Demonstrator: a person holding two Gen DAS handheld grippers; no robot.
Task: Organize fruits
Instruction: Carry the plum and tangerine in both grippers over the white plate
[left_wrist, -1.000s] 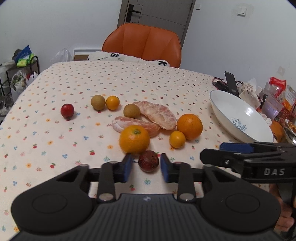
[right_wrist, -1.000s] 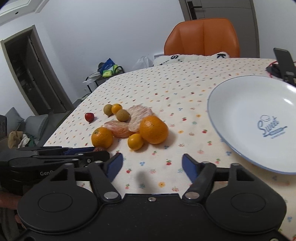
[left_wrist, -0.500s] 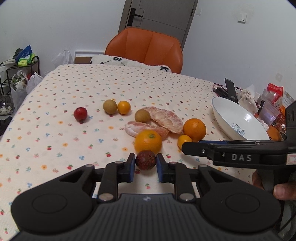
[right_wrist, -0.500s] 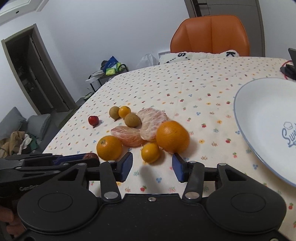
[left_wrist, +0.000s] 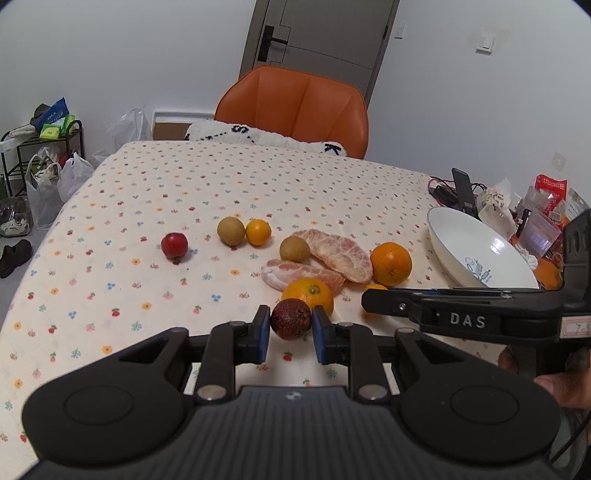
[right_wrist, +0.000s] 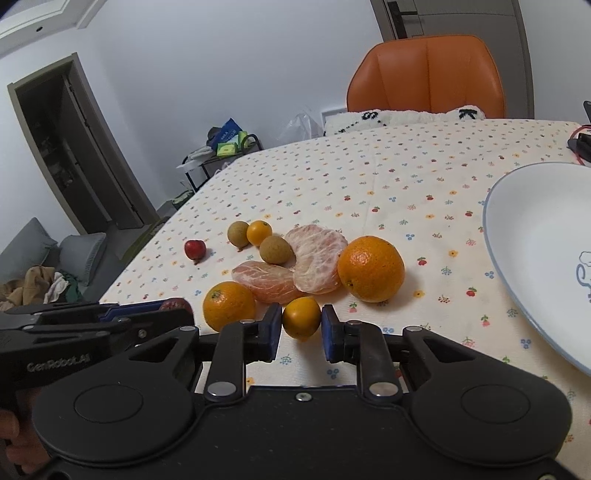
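Left hand-held gripper (left_wrist: 288, 336) pinching dark maroon round fruit (left_wrist: 291, 319) at lower centre; right hand-held gripper (right_wrist: 301, 336) clamped around small yellow-orange citrus (right_wrist: 301, 317), lower centre. Smooth round skins, shallow pad contact: could squirt free during lifting toward white plate (right_wrist: 535, 236) at right edge.

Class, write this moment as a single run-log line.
left gripper: shut on dark red fruit | right gripper: shut on small orange fruit | plate: no fruit seen
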